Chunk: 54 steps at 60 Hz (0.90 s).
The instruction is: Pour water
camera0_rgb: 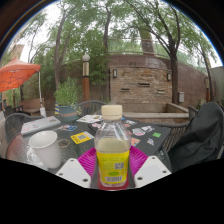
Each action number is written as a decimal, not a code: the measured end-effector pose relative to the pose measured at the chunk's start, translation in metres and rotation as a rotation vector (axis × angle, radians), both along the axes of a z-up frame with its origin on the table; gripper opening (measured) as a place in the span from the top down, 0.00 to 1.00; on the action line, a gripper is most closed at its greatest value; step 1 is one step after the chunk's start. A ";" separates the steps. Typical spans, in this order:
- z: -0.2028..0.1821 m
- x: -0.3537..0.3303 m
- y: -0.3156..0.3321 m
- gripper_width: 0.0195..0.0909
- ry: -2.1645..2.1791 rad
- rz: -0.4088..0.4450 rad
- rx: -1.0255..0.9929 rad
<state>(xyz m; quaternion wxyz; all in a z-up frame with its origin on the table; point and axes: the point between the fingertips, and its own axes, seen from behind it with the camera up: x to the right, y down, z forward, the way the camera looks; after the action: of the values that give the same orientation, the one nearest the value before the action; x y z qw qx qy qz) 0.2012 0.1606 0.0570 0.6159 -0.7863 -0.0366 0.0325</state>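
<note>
The bottle (pixel 112 148), capped and low-centre in frame between the gripper's (pixel 112 172) pink pads, seems clamped at its yellow label, likely smooth, slightly squashy plastic best held mid-body, with a white cup (pixel 44 148) at its left.

This is an outdoor patio or garden. Tall trees (pixel 110 30) rise over a stone wall (pixel 140 82), an orange umbrella (pixel 17 74) stands nearby, and a potted plant (pixel 67 96) sits at the table's (pixel 150 140) far edge.
</note>
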 end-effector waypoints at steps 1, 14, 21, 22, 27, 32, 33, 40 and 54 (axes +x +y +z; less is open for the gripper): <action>0.000 0.000 0.000 0.64 0.003 -0.002 -0.001; -0.004 0.005 -0.007 0.19 0.066 -0.032 -0.040; -0.002 0.015 -0.023 0.13 0.062 -0.087 -0.052; -0.001 0.015 -0.027 0.13 0.064 -0.091 -0.055; 0.007 0.007 -0.052 0.13 0.080 -0.083 -0.070; 0.022 -0.003 -0.089 0.13 0.086 -0.081 -0.076; 0.026 -0.004 -0.097 0.13 0.086 -0.083 -0.075; 0.051 -0.018 -0.160 0.13 0.066 -0.101 -0.061; 0.091 -0.051 -0.274 0.13 0.093 -0.078 -0.012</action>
<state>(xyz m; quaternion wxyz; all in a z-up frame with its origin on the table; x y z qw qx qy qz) 0.1497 -0.1133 0.1485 0.6130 -0.7885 0.0228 0.0452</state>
